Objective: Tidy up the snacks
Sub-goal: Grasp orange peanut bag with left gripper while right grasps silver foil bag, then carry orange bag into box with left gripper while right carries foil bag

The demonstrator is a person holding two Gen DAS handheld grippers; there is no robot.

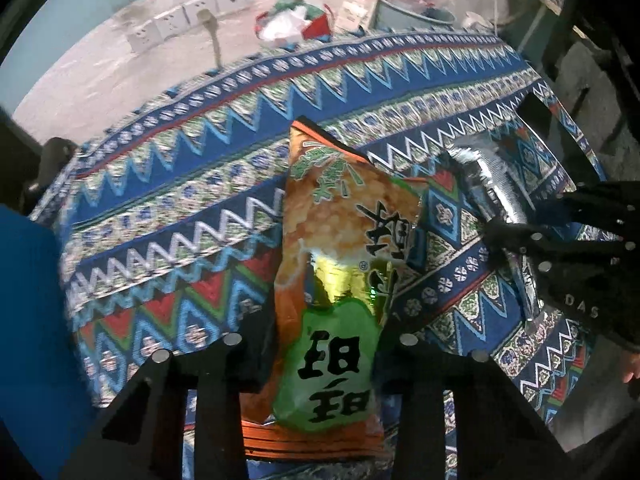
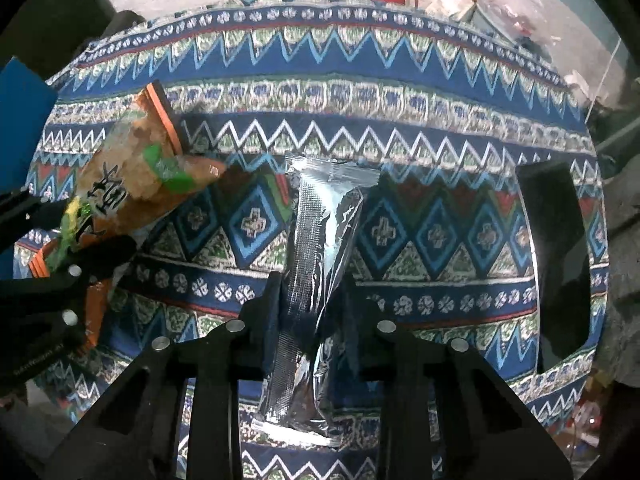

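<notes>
An orange and green snack bag (image 1: 332, 240) with black characters lies on the patterned tablecloth (image 1: 180, 168). My left gripper (image 1: 324, 356) points down over the bag's near end, shut on it with a pad pressing each side. A silver foil packet (image 2: 320, 240) lies lengthwise on the cloth, and my right gripper (image 2: 314, 308) is shut on its middle. In the right wrist view the snack bag (image 2: 136, 172) and the left gripper (image 2: 68, 248) show at the left. In the left wrist view the silver packet (image 1: 492, 184) and the right gripper (image 1: 532, 240) show at the right.
A dark rectangular container (image 2: 560, 260) stands on the cloth to the right of the silver packet. A blue object (image 1: 28, 320) sits at the table's left edge. Beyond the far edge, the floor holds a white power strip (image 1: 188, 20) and a red-green bag (image 1: 296, 20).
</notes>
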